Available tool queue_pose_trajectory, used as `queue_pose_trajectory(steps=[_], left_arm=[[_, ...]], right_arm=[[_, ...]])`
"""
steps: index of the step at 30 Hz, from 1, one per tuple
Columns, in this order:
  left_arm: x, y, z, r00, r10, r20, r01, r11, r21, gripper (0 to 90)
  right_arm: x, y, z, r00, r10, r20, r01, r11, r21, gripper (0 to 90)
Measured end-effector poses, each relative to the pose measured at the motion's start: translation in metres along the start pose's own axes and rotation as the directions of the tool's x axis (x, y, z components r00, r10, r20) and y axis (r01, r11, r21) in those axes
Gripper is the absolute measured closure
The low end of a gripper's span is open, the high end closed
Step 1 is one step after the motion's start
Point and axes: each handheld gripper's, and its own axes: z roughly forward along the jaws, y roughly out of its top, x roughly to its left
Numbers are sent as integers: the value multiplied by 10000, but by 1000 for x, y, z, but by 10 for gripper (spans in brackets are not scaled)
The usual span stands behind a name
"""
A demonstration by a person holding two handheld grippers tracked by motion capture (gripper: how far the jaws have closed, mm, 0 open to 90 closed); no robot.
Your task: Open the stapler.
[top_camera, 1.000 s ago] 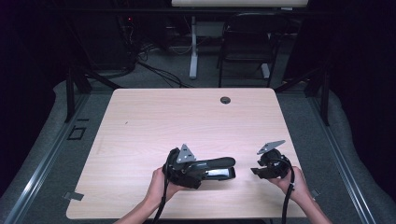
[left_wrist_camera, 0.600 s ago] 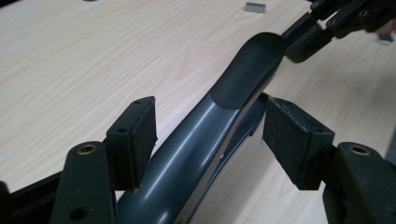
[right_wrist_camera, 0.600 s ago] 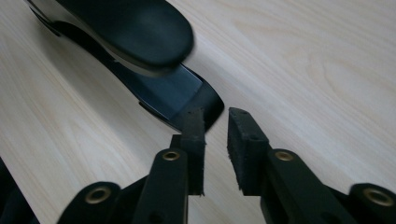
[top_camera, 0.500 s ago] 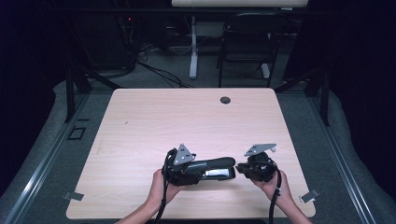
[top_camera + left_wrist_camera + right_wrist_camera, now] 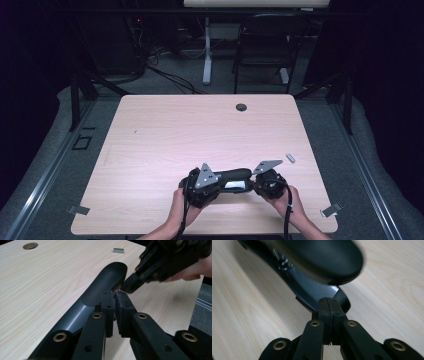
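Thing we're working on: a long dark case (image 5: 234,178), glossy black, rounded at the end, lying flat on the table (image 5: 165,135) close to the near edge, a bit right of the middle, stretched out between our two hands.

Left gripper (image 5: 225,181): we've got it at the left end of the case, lying along its length. In the left gripper view its jaws have just been closing and now stand nearly together beside the case's side (image 5: 105,282); we can't tell if anything thin is caught between them.

Right gripper (image 5: 256,184): comes in from the right end. In the right gripper view its jaws have also just been closing and are now pressed together right at the lower edge of the case (image 5: 317,287). Whether they pinch that edge, we can't tell.

The two grippers: tips almost meeting over the right end of the case.

Also on the table: a small grey block (image 5: 290,158) near the right edge, and a round hole (image 5: 241,107) by the far edge.
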Motion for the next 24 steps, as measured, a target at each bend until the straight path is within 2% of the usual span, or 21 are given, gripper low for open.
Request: queue_pose_trajectory(steps=[3, 5, 6, 9, 11, 13, 14, 15, 20, 21, 24], left_arm=[[-5, -4, 7, 9998, -176, -26, 177, 9997, 141, 885], [-7, -8, 12, 9981, -593, 155, 590, 9981, 201, 887], [-8, -12, 16, 9965, -810, 227, 804, 9964, 269, 898], [-11, -15, 21, 9970, -752, 172, 745, 9966, 363, 900], [-12, -18, 26, 9981, -614, -66, 616, 9977, 271, 900], [-11, -23, 31, 9973, -623, -380, 625, 9980, 56, 900], [-11, -23, 31, 9973, -623, -380, 625, 9980, 56, 900], [-10, -26, 36, 9956, -713, -609, 720, 9974, 90, 900], [-8, -29, 41, 9946, -715, -752, 730, 9972, 172, 900], [-8, -29, 42, 9945, -790, -681, 805, 9965, 205, 900], [-8, -29, 44, 9943, -798, -704, 811, 9966, 165, 900]], right_arm=[[4, 0, 7, 9989, -458, 129, 456, 9989, 139, 900], [5, 3, 5, 9971, -684, 329, 680, 9976, 130, 900], [5, 5, 4, 9984, -492, 284, 499, 9985, -236, 900], [7, 6, 3, 9973, -611, 418, 619, 9979, -172, 900], [7, 5, 3, 9965, -656, 527, 664, 9977, -144, 900], [8, 2, 8, 9985, -377, 405, 390, 9987, -319, 899], [8, 2, 8, 9985, -377, 405, 390, 9987, -319, 899], [7, 2, 9, 9974, -608, 377, 612, 9981, -109, 898], [8, 4, 12, 9949, -861, 534, 864, 9962, -49, 897], [9, 5, 15, 9928, -1034, 598, 1028, 9946, 127, 897], [9, 5, 15, 9928, -1024, 628, 1021, 9947, 91, 894]])
